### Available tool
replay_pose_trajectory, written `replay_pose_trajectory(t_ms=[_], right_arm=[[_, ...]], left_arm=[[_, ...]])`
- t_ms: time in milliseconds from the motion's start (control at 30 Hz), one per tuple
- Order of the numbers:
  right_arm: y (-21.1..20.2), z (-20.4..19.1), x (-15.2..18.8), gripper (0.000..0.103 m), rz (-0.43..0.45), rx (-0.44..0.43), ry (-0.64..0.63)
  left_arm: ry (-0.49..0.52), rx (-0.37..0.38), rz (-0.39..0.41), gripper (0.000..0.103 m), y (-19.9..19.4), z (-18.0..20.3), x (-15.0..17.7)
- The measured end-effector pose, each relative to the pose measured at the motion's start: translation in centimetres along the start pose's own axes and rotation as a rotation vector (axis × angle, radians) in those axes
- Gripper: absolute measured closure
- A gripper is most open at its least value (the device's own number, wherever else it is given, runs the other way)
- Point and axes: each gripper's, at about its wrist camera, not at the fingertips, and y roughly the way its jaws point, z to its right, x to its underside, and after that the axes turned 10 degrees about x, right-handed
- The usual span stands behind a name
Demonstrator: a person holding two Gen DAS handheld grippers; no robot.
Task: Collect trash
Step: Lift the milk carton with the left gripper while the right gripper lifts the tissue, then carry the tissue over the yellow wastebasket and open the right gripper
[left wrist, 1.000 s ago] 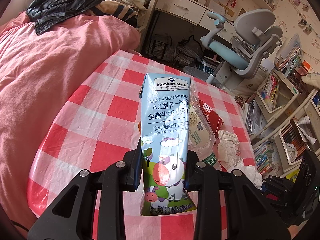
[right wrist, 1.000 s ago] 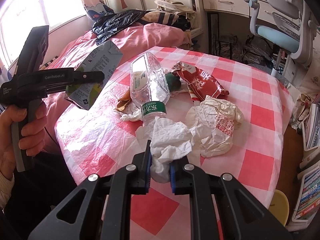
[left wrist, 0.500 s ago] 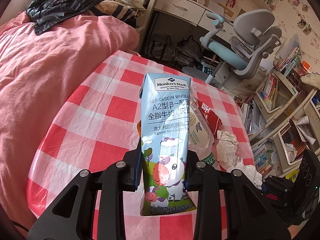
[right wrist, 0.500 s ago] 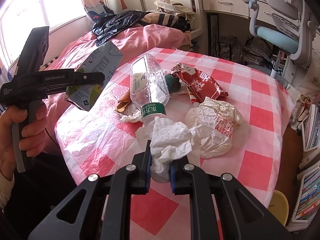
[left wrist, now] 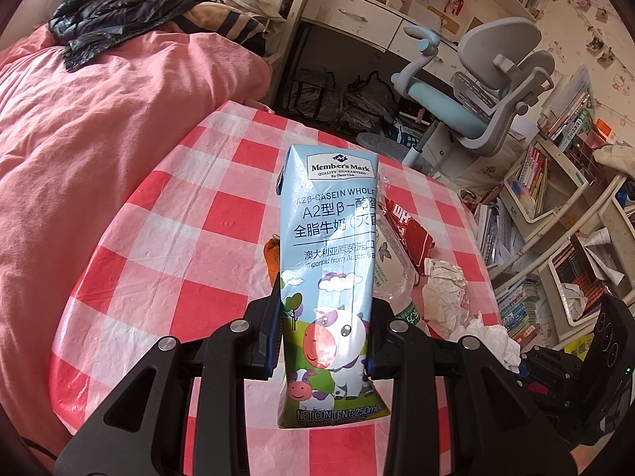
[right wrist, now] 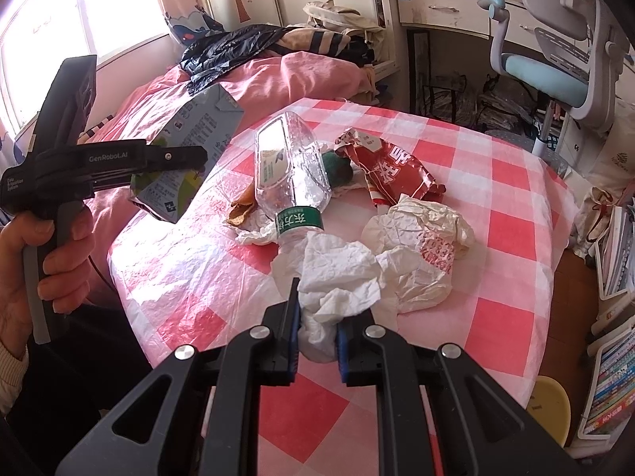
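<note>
My left gripper is shut on a light blue milk carton with a cow picture, held upright above the red-and-white checked table. From the right wrist view the same carton hangs at the left in the left gripper, above the table's left edge. My right gripper is shut on a crumpled white tissue that rests on the table. Just beyond lie a crushed clear plastic bottle with a green label, a red snack wrapper and a crumpled paper wrapper.
A pink-covered bed with a dark jacket runs along the table's left. A grey and blue desk chair, a white desk and bookshelves stand behind and to the right. A yellow stool sits low right.
</note>
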Motion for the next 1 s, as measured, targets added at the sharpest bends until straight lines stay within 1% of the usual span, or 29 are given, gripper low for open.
replay_pose_trajectory(t_ms=[367,633,800,1000], right_arm=[[-0.1,0.3,0.0,0.088,0.005,0.007,0.004],[-0.4,0.7,0.2,0.088,0.008,0.026,0.012],[-0.8,1.6,0.5,0.088,0.010,0.052,0.031],[-1.5,3.4,0.7,0.088,0.020,0.094,0.077]], left_arm=[[0.000,0.003,0.000,0.074,-0.1,-0.2,0.2],[0.001,0.013,0.003,0.074,-0.1,0.5,0.1],[0.007,0.024,0.001,0.074,0.4,1.6,-0.1],[0.009,0.038,0.000,0.074,0.5,1.6,-0.1]])
